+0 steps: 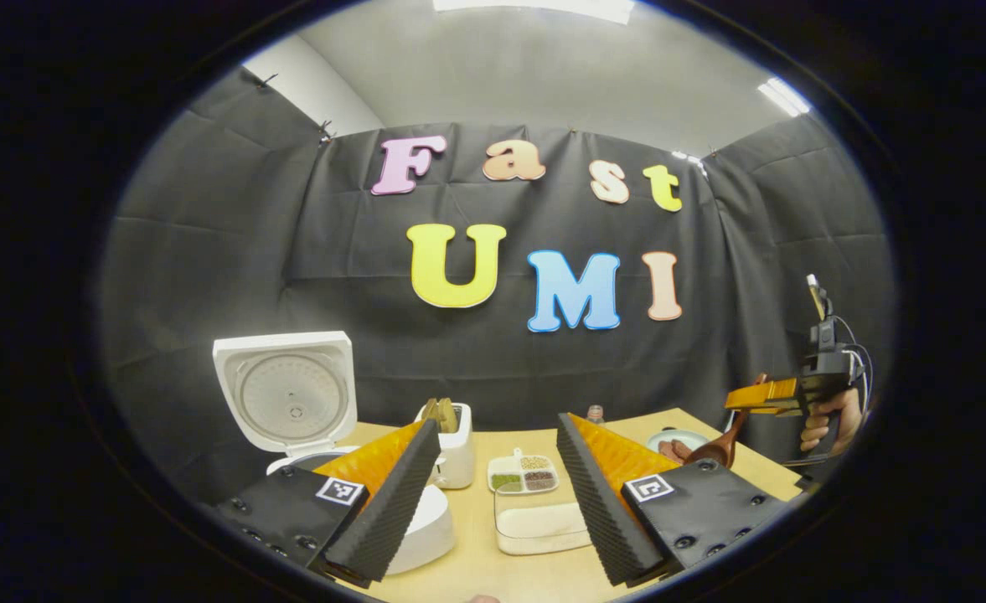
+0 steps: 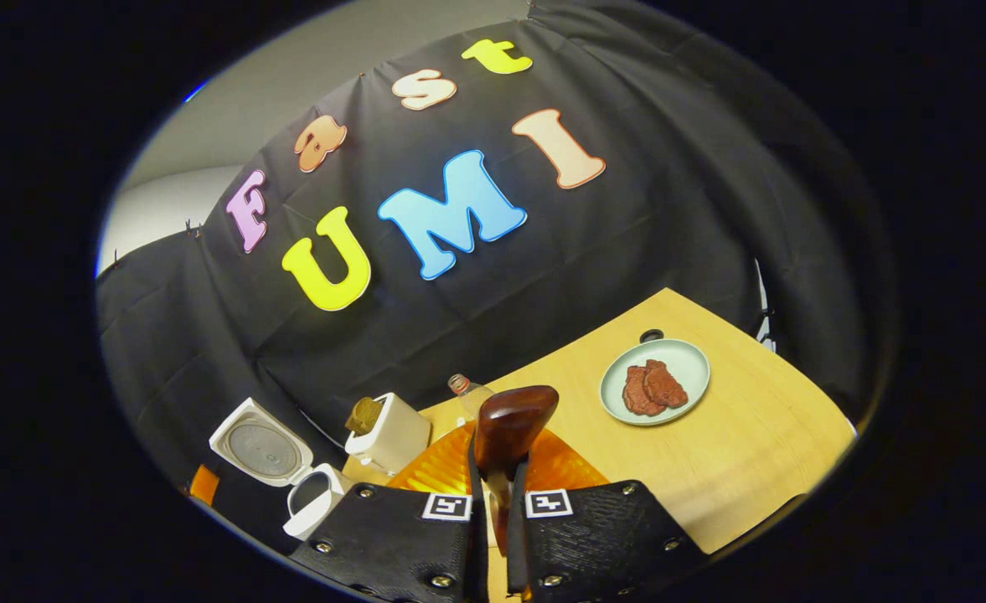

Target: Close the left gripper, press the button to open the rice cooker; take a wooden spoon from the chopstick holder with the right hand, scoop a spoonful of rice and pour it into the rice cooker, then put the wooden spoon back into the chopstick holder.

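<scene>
A light wooden table (image 1: 476, 569) stood in a booth hung with black cloth (image 1: 208, 251) under a pale ceiling (image 1: 543, 59).

In the left gripper view, left to right: the white rice cooker (image 1: 291, 402) stood at the table's left end with its lid up. Beside it was the white chopstick holder (image 1: 453, 452) with utensil tops showing in it. The left gripper (image 1: 497, 502) hung with its fingers well apart, holding nothing. Between them lay a divided dish (image 1: 524, 474) of grains and a white tray (image 1: 541, 528). A plate (image 1: 677, 440) lay to the right. Farthest right, a hand (image 1: 832, 423) held the right gripper (image 1: 756, 400), clamped on the wooden spoon (image 1: 714, 450) above the table.

In the right gripper view, that spoon's handle sat pinched between the fingers, bowl (image 2: 513, 423) forward. A bottle (image 2: 463, 389) stood behind it, and the plate held two reddish-brown patties (image 2: 652, 387).
</scene>
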`<state>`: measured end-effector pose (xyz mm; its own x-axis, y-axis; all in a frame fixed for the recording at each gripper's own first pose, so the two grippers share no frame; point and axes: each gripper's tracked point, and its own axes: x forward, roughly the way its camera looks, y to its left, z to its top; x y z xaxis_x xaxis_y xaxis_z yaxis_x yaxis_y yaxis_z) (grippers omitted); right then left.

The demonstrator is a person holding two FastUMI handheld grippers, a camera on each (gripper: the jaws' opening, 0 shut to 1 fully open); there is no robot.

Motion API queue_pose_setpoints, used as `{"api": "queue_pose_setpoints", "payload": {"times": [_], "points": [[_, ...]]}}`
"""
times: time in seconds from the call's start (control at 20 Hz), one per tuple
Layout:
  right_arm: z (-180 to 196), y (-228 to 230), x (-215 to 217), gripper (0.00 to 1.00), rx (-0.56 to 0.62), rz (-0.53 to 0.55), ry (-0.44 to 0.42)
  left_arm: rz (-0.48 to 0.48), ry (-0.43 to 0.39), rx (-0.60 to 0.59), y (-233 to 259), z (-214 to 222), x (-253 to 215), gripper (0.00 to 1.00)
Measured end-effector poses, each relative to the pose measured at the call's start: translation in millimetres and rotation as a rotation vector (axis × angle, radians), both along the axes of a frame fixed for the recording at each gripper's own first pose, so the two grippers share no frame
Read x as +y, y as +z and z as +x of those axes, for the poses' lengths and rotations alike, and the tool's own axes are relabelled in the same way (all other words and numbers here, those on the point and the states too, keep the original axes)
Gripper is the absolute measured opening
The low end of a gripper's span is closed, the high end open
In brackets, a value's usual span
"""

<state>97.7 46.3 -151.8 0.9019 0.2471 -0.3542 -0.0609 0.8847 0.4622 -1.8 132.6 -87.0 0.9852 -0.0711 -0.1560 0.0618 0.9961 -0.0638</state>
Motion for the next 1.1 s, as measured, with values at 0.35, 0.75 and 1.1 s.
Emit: {"api": "queue_pose_setpoints", "payload": {"times": [0.35,0.75,1.1], "points": [[5,-60,-2,0.09,0.063,-0.067,-0.025,0.028,0.009,0.034,-2,-8,-11,0.96],[13,-119,11,0.09,0.135,-0.119,-0.027,0.026,0.044,0.058,-7,-11,-6,0.96],[13,-145,21,0.09,0.113,-0.217,0.031,0.035,0.038,0.070,-10,-5,-12,0.97]]}}
